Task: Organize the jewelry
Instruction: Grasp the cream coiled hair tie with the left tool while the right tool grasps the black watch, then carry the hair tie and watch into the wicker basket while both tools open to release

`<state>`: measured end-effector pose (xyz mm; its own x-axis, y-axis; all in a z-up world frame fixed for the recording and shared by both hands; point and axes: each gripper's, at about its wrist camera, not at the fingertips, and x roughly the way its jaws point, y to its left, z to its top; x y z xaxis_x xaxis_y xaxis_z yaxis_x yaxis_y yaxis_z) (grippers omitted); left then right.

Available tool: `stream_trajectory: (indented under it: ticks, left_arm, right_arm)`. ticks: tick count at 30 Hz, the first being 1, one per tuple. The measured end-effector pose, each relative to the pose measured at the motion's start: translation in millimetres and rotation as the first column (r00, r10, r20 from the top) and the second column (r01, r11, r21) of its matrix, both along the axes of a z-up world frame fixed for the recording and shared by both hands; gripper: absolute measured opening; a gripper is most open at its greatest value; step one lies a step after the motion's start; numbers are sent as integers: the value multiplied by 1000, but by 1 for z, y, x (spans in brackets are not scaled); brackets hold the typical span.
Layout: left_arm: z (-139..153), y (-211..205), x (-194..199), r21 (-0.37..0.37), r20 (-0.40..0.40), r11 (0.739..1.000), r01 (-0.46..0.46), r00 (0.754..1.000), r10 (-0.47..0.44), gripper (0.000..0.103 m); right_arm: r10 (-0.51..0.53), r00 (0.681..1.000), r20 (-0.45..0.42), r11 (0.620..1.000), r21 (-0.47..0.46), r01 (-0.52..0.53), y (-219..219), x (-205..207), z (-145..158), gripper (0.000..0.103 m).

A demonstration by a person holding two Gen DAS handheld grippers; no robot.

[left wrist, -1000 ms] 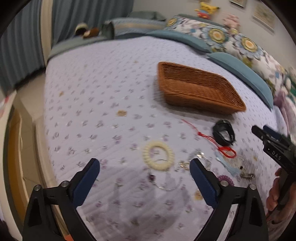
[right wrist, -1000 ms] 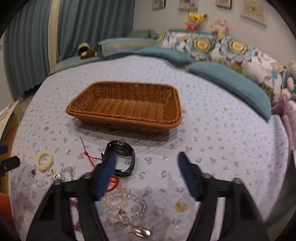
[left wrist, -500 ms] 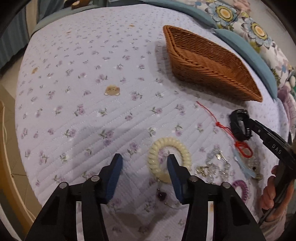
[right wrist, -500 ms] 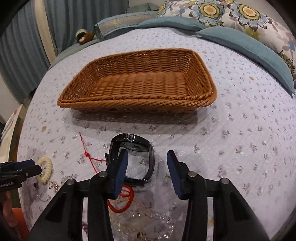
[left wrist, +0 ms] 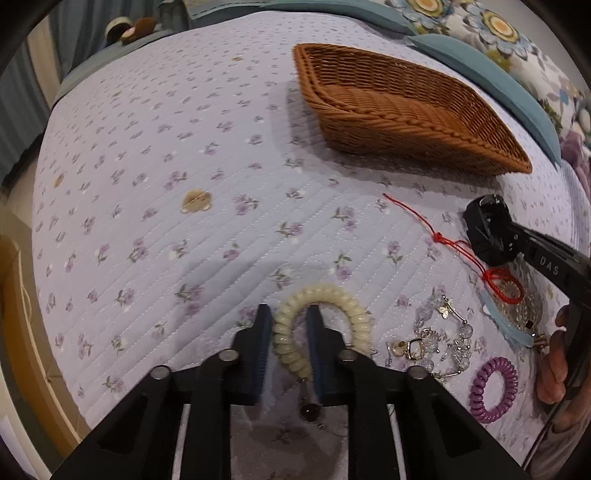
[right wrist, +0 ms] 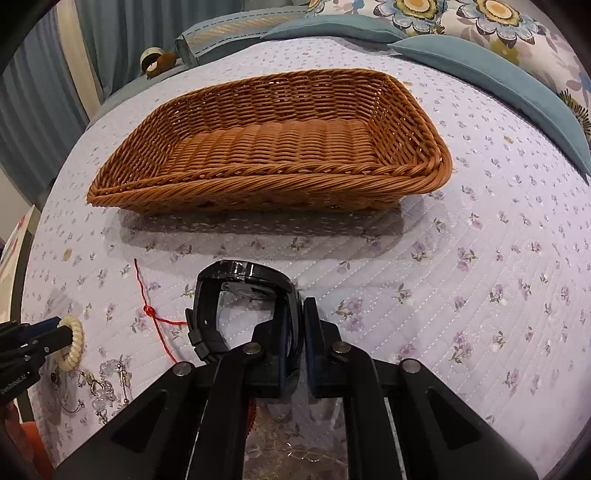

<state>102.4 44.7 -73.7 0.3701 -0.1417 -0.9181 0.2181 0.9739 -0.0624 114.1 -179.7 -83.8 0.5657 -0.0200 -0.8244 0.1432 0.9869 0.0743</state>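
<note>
On the bed (left wrist: 155,155), across its lilac flowered quilt, the jewelry lies in a loose cluster near the edge closest to the person, with a wicker basket (right wrist: 280,147) sitting further in toward the pillows (right wrist: 461,22), nothing visible inside it. Left tongs (left wrist: 289,332) have just been closing and now pinch one side of a cream coil bracelet (left wrist: 332,299), its coils squeezed between the two blue pads while the rest of the ring rests on the quilt. Right tongs (right wrist: 295,332) have likewise just been closing and grip the strap of a black watch (right wrist: 240,280), which stands on its edge between basket and cluster, its face turned toward the basket. A red cord (left wrist: 436,236) trails from beside the watch toward the basket, its looped end lying over a clear beaded piece. Between the two tongs lie a silvery crystal chain (left wrist: 443,332), a pale blue strip (left wrist: 502,325) and, nearest the bed's edge, a purple coil band (left wrist: 493,387). A small dark red stone (left wrist: 309,410) on a thin chain sits just under the left tongs. Part of the hand (left wrist: 554,369) holding the right tongs shows at the side of the left view.
</note>
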Motion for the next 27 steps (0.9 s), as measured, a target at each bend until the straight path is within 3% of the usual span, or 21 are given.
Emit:
stream_trajectory:
  ticks: [6,9,12,16,22,27]
  left_arm:
    - [10,3,-8,-93,35,996,8,999,-5,11]
    - [28,3,-14,-144,98,989,20,995,-6,11]
    - [51,1,-19,-196,159,980,43,987,-11,11]
    - [94,-19,-3,-200,253,975,94,967,-41,11]
    - [131,-58,56,-196,329,969,153,941,-82,11]
    - [111,-86,117,-197,284,968,155,954,-95,11]
  right_arm:
    - [2,999,35,1000,17,-3,-2,-11,6,11]
    - [3,998,67,999,33,-5,-5,-24,16,11]
    - [11,993,121,1000,24,-14,-3,-38,37,11]
    - [8,977,212,1000,17,-11,-5,-39,80,11]
    - [-12,970,245,998,-50,25,-22,20,119,11]
    - [-52,987,150,999,2,52,-46,87,100,11]
